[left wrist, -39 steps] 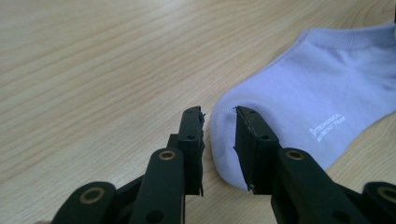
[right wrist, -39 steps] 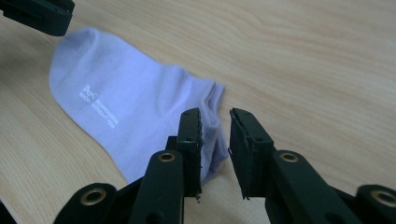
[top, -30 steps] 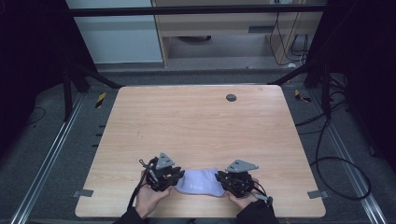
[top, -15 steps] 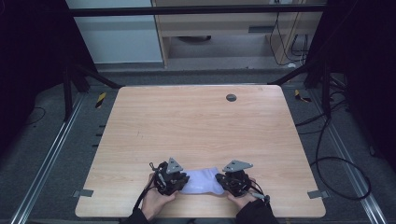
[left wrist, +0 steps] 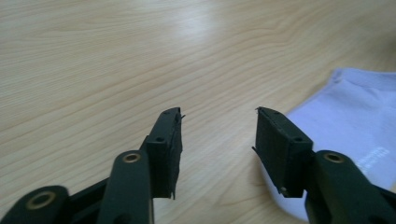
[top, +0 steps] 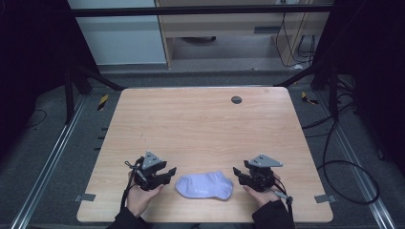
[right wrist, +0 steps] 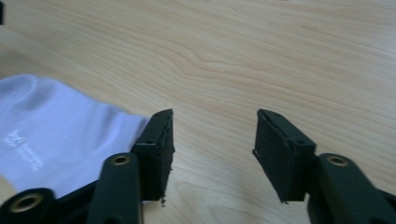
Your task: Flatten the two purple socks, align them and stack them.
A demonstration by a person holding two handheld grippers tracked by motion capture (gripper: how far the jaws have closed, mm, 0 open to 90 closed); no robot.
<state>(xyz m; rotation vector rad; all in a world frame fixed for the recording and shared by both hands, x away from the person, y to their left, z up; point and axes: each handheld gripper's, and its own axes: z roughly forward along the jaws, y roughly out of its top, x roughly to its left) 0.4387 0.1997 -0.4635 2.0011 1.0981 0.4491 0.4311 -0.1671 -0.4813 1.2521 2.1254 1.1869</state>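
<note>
A pale lilac sock (top: 205, 185) lies flat on the wooden table (top: 200, 129) near its front edge, between my two grippers. My left gripper (top: 168, 172) sits just left of the sock, apart from it. Its jaws have just been opening and stand open with bare wood between them (left wrist: 217, 135); the sock (left wrist: 355, 121) lies beside the right jaw. My right gripper (top: 237, 172) rests just right of the sock. Its jaws have also just been opening and are open over bare wood (right wrist: 212, 135), with the sock (right wrist: 56, 130) to the left of them.
A small dark round disc (top: 236, 99) sits near the table's far edge. Two grey tape pieces (top: 82, 197) mark the front corners. Dark frame posts and cables stand on the floor around the table.
Both grippers let go of the sock and drew apart, left one leftward, right one rightward. The sock now lies flat between them.
</note>
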